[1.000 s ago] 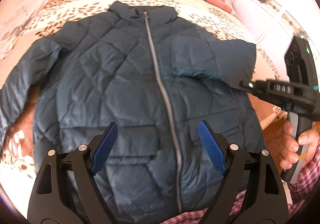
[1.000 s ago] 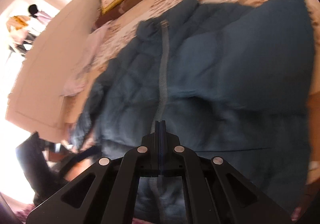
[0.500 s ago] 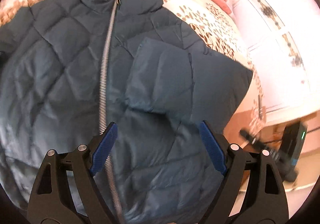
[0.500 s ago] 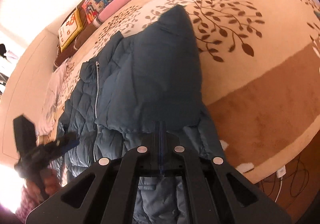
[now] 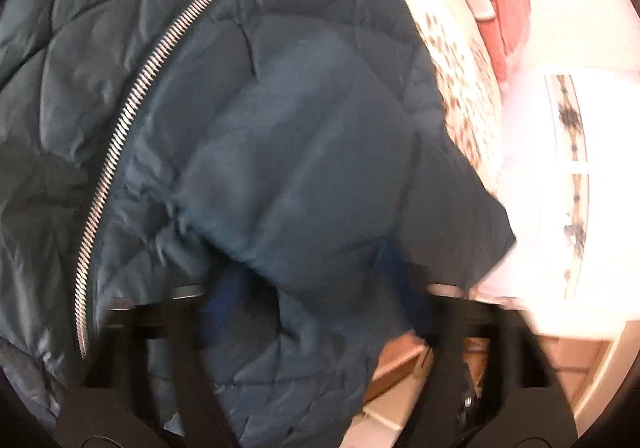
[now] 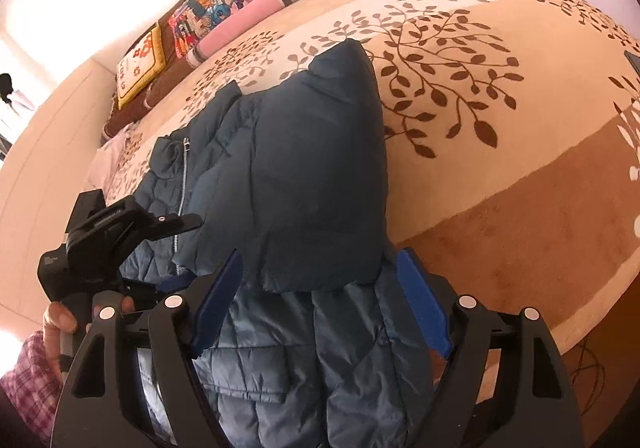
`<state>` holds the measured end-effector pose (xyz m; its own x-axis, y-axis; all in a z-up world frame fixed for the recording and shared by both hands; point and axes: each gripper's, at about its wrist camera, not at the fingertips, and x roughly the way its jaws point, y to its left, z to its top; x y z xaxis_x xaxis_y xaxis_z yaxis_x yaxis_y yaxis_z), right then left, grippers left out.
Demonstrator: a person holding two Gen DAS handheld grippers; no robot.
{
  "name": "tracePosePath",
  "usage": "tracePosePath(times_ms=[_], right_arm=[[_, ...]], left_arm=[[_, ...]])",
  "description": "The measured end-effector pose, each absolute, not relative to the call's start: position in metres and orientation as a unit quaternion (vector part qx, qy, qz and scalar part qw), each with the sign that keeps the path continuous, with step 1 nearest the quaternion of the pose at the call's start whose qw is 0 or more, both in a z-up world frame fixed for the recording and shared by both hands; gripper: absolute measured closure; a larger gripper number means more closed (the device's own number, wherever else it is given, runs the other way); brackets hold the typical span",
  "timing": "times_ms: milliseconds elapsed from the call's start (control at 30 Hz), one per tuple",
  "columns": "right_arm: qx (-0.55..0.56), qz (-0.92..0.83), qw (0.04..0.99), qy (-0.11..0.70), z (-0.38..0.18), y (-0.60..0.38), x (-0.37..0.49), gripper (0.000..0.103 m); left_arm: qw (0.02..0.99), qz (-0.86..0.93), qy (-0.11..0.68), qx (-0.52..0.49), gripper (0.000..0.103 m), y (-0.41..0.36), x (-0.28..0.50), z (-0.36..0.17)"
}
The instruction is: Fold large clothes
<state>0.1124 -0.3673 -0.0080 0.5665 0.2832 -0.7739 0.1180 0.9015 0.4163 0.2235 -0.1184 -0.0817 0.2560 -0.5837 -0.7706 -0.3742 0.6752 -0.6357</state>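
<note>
A dark teal quilted jacket with a silver zipper lies front up on the bed. One sleeve is folded across its chest; it also shows in the right wrist view. My left gripper is open, blurred, close over the sleeve's cuff end. In the right wrist view it sits over the zipper. My right gripper is open and empty, with the sleeve's cuff edge and the jacket's side panel between its blue pads.
The bed cover is cream and brown with a leaf pattern. Pillows and cushions lie at the head of the bed. The bed's side edge drops to the floor at the right. A white wardrobe stands beyond.
My right gripper was shut and is now open. My left gripper has moved in close over the folded sleeve. The sleeve lies across the jacket's chest.
</note>
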Motion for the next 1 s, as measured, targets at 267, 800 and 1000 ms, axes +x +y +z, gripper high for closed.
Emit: tracePosePath(times_ms=[267, 800, 1000], right_arm=[[0.208, 0.033, 0.855, 0.473, -0.014, -0.366, 0.116, 0.025], [0.161, 0.075, 0.858, 0.482, -0.017, -0.310, 0.138, 0.038], [0.157, 0.105, 0.856, 0.482, -0.020, -0.290, 0.153, 0.056]], left_arm=[[0.770, -0.076, 0.525, -0.355, 0.100, -0.100, 0.223, -0.045], [0.865, 0.051, 0.392, -0.309, 0.099, 0.053, 0.189, -0.008], [0.860, 0.046, 0.430, -0.273, 0.098, 0.057, 0.197, -0.047]])
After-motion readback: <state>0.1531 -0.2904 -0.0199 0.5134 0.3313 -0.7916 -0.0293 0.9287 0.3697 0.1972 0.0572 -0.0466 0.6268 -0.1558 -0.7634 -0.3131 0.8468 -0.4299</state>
